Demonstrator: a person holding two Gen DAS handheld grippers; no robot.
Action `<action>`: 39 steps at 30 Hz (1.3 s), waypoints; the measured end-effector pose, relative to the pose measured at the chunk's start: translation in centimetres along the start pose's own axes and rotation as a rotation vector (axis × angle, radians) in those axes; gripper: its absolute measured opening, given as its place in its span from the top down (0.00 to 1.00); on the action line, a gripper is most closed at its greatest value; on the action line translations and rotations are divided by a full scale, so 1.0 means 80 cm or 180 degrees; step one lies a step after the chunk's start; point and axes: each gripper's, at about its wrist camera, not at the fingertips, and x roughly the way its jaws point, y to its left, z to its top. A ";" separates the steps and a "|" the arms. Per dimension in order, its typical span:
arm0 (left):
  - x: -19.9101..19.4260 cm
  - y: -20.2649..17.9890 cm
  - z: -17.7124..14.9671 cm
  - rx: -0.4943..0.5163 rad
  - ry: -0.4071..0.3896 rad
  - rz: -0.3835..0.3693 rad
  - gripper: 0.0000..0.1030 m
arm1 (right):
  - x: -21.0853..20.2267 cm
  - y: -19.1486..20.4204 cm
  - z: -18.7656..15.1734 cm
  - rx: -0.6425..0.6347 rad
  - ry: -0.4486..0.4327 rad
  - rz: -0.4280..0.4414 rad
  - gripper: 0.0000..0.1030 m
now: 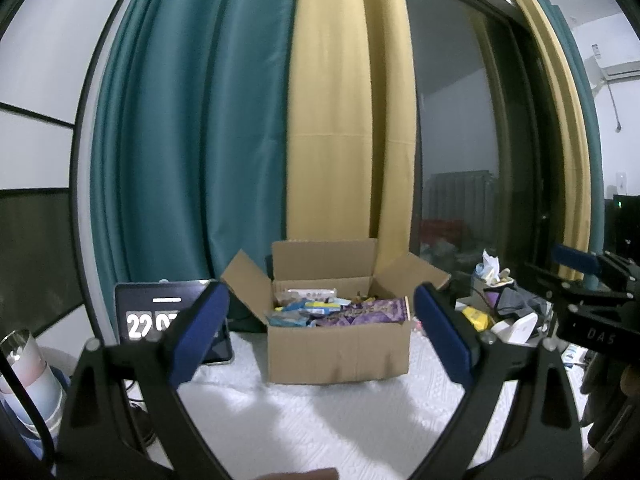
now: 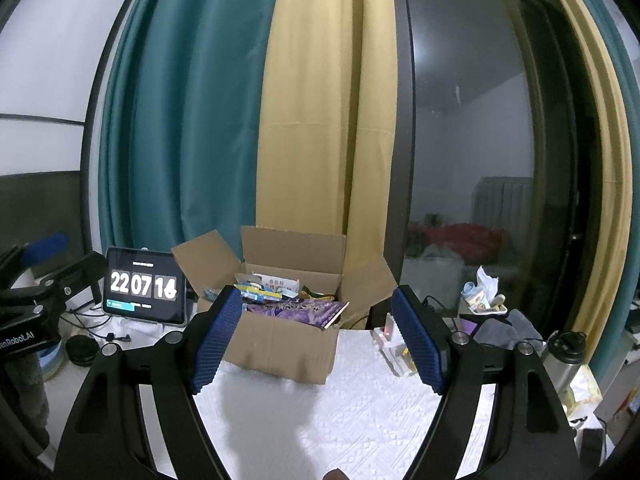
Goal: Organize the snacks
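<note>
An open cardboard box [image 1: 339, 354] [image 2: 280, 348] stands on the white textured table cover, flaps spread. Inside lie several snack packs: a purple bag [image 1: 366, 312] [image 2: 298, 309] on top at the right, blue and yellow packets [image 1: 304, 308] [image 2: 260, 290] at the left. My left gripper [image 1: 322, 332] stands open in front of the box, with nothing between its blue pads [image 1: 200, 336]. My right gripper [image 2: 318, 338] is also open and empty, held short of the box, which sits slightly left of its centre. Each gripper shows at the edge of the other's view.
A tablet [image 2: 145, 286] [image 1: 160, 312] showing a clock stands left of the box. Cables and a round black object [image 2: 82, 350] lie by it. At the right are a white device [image 2: 394, 340], cloths, a tissue cup [image 2: 484, 294] and a metal bottle [image 2: 564, 356]. Curtains and a dark window stand behind.
</note>
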 end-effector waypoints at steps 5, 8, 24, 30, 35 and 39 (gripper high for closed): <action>-0.001 -0.001 -0.002 -0.0008 0.0010 0.0015 0.08 | 0.001 -0.001 -0.002 -0.0007 0.0014 0.0014 0.22; -0.002 -0.001 -0.002 -0.0002 0.0005 0.0014 0.08 | 0.001 -0.001 -0.002 -0.0008 0.0015 0.0018 0.22; -0.002 -0.002 -0.002 -0.0003 0.0005 0.0020 0.08 | 0.001 -0.004 -0.003 -0.0006 0.0015 0.0024 0.22; -0.001 -0.002 -0.004 -0.0020 0.0012 0.0042 0.08 | 0.002 -0.003 -0.002 -0.0012 0.0017 0.0026 0.22; 0.000 -0.003 -0.004 -0.0014 0.0013 0.0047 0.08 | 0.002 -0.003 -0.002 -0.0004 0.0018 0.0025 0.22; 0.000 -0.001 -0.004 -0.0018 0.0009 0.0039 0.08 | 0.003 -0.004 -0.002 -0.0012 0.0017 0.0031 0.22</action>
